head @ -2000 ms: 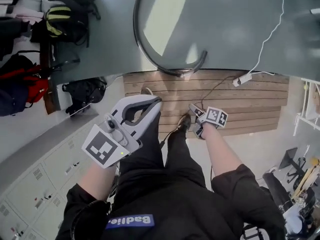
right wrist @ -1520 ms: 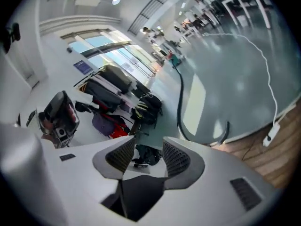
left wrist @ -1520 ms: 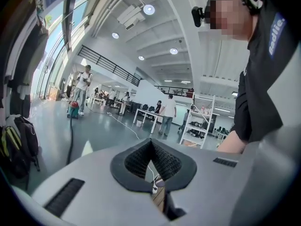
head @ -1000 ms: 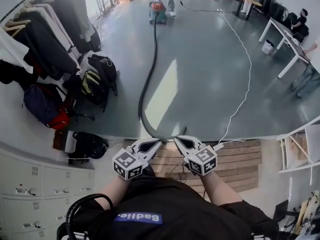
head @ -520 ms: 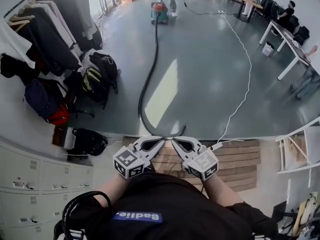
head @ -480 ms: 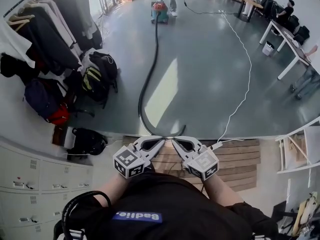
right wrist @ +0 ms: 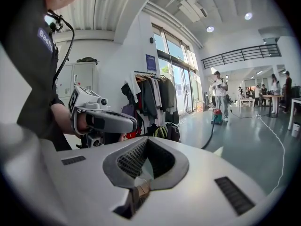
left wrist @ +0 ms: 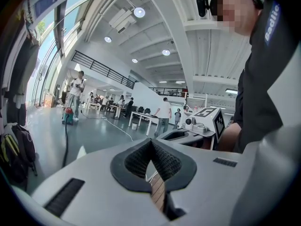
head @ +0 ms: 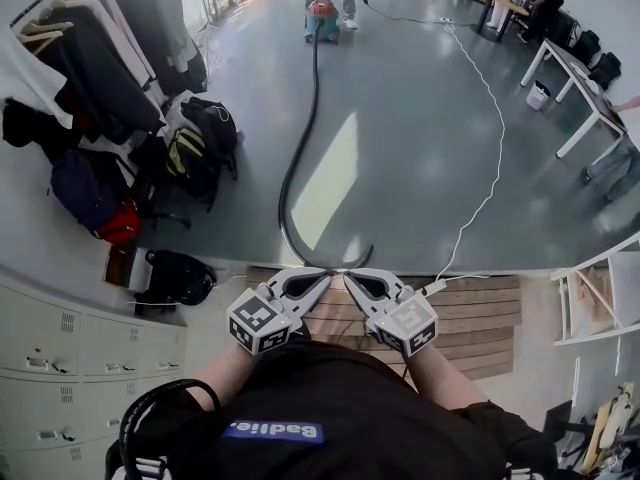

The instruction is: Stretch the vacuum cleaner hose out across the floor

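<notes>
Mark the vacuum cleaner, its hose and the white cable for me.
vacuum cleaner [head: 322, 10], head view, on its red and teal body.
hose [head: 292, 168], head view, midway along its length.
white cable [head: 502, 143], head view, on its outer bend.

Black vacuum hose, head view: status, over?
Left gripper and right gripper shut, empty, side by side. Long black hose lies across grey floor from red-topped vacuum cleaner, near end hooked. White cable and backpacks beside it, not touching.
</notes>
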Demonstrator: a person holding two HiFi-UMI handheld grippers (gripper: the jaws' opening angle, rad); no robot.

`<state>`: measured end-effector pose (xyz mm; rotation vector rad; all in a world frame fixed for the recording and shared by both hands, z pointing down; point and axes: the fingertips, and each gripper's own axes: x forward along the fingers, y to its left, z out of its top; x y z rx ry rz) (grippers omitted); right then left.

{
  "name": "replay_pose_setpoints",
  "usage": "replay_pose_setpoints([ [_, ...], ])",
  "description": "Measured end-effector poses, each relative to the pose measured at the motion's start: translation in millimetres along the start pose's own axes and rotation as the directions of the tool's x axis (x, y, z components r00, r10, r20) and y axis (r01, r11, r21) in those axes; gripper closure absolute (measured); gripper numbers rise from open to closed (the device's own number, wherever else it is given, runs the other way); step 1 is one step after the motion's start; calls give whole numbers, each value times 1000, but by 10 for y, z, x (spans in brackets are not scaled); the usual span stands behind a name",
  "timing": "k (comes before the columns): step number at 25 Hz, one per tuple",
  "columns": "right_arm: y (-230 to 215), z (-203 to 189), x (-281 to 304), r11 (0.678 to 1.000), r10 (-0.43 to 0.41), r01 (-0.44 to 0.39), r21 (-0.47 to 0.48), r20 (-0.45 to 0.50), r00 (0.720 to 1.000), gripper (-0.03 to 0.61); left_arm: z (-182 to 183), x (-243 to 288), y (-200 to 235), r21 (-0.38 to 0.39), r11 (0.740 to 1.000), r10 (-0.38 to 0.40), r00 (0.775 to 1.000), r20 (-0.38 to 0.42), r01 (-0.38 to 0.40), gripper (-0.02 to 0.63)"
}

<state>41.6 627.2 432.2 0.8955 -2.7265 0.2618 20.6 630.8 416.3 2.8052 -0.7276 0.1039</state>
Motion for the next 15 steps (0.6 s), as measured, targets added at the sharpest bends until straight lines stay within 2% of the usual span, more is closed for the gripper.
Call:
replay_pose_setpoints([
  [15, 81, -72, -24, 999, -26, 26, 42, -1, 1000, 575, -35, -108, -59, 50, 999, 1, 1000, -9, -1, 618],
])
